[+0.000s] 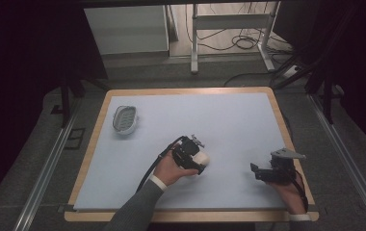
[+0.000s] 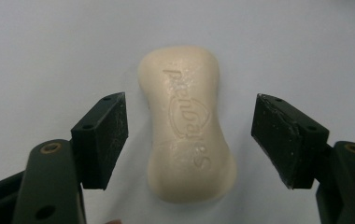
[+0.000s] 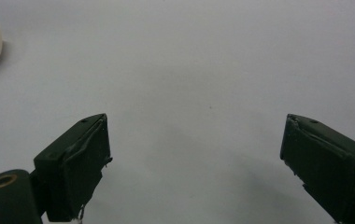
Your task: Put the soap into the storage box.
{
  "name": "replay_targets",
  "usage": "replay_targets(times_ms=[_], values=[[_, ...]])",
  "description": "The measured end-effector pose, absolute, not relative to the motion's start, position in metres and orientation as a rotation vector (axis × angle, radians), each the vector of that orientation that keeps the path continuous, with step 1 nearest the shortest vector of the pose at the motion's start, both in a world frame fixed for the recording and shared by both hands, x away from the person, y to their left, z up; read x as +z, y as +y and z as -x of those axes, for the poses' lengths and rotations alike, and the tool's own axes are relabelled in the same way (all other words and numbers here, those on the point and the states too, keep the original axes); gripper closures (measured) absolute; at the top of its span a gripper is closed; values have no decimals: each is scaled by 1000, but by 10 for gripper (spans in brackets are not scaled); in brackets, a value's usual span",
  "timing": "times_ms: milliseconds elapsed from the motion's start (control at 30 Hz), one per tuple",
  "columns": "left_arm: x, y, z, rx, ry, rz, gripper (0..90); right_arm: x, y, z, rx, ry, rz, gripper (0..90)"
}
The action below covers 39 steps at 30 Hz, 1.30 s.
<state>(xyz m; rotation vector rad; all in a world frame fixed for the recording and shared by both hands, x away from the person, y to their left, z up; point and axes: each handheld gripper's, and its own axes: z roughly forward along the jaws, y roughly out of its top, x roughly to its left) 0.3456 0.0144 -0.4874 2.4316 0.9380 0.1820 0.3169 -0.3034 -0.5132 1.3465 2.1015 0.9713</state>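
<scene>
Black jaws of the left gripper [image 2: 189,135] are being held wide around the soap [image 2: 187,126], untouched; its slippery, hard waist is judged the best hold.

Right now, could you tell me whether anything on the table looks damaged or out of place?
The bar of soap lies bare on the mat, far from the soap dish. The right tongs show frayed, peeling pad edges. Nothing else stands out.
</scene>
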Motion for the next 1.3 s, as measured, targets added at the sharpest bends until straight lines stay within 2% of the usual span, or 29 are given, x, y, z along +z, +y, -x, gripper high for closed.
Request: replay_targets(times_ms=[633, 767, 933, 1300], values=[[-504, 3, -354, 154, 973, -2501, 344, -515, -306, -318, 956, 2095, -1362, 84], [-507, 1, -354, 185, 991, -2517, 373, -515, -306, -318, 953, 2090, -1364, 83], [-508, 1, -352, 173, 984, -2519, 466, -515, -308, -318, 950, 2077, -1381, 84], [-506, 4, -354, 151, 944, -2543, 494, -514, -308, -318, 952, 2076, -1379, 83]])
